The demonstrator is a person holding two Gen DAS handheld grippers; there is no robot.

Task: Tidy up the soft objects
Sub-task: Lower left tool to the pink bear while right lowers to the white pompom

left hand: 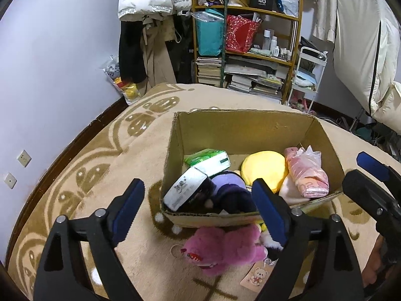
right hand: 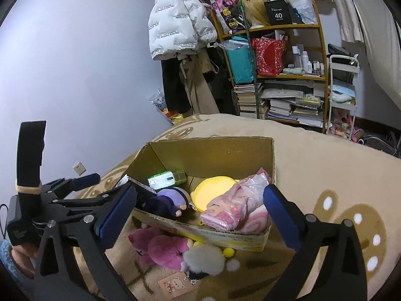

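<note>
An open cardboard box (left hand: 240,128) (right hand: 213,150) sits on a beige patterned rug. Inside lie a yellow plush (left hand: 265,165) (right hand: 213,190), a purple plush (left hand: 230,188) (right hand: 170,198), a pink bagged bundle (left hand: 308,173) (right hand: 233,208), a green tissue pack (left hand: 208,159) (right hand: 165,178) and a white tissue pack (left hand: 185,188). A pink plush bear (left hand: 223,248) (right hand: 160,245) and a grey-white fluffy toy (right hand: 203,258) lie on the rug in front of the box. My left gripper (left hand: 198,213) is open and empty above the pink bear. My right gripper (right hand: 198,218) is open and empty over the box's front edge.
A shelf (left hand: 250,37) (right hand: 278,62) full of books, bags and bottles stands against the far wall, with hanging coats (left hand: 150,25) (right hand: 180,37) beside it. A white cart (right hand: 343,92) stands at the right. A paper tag (left hand: 255,276) (right hand: 175,286) lies near the plush toys.
</note>
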